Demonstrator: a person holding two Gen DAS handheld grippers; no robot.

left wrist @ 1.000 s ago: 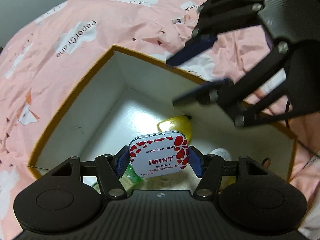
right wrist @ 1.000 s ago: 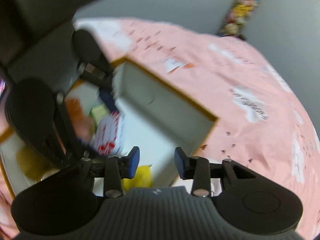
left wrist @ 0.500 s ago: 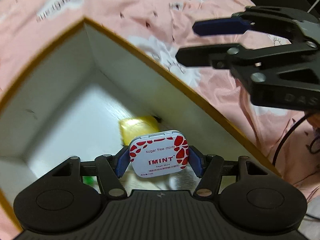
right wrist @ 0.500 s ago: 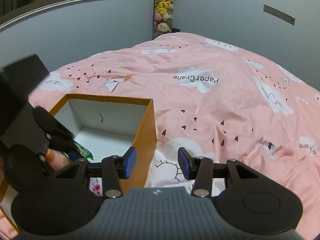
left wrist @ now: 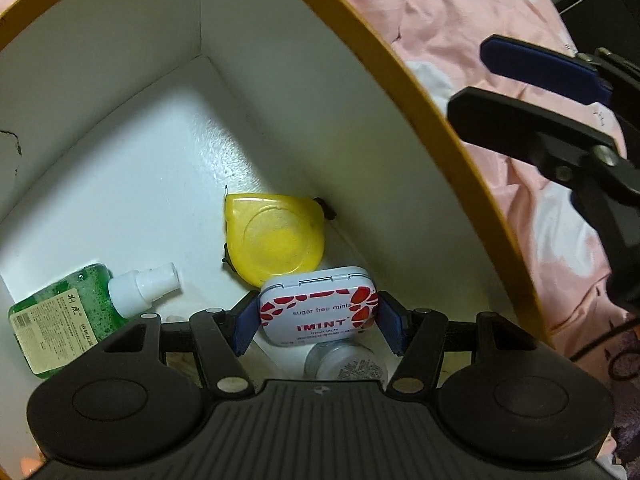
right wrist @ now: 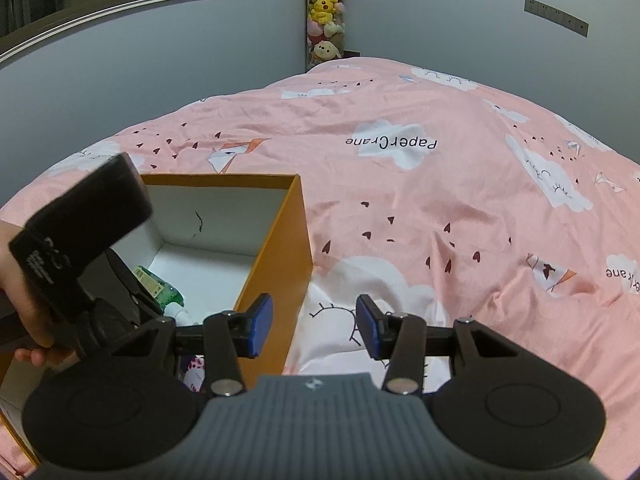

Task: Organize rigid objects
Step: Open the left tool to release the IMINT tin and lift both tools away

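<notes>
Light level: dim indoor light in both views, evenly spread in the right wrist view.
Brightest spot: a pale glare patch lay on the white floor of the orange-rimmed cardboard box [left wrist: 460, 152].
Shadows: the box's inner walls were grey with shade; the black body of the left hand-held gripper [left wrist: 318, 322] was nearly featureless.
Sharpness: the white tin of mints with red print [left wrist: 318, 306] read crisply; the glossy yellow round tape measure [left wrist: 276, 240] showed soft sheen.
Distortion: strong fisheye bending curved the box rim and the pink printed bed cover [right wrist: 440, 208]; corners fell to black.
Blur: slight softness at the edges.
</notes>
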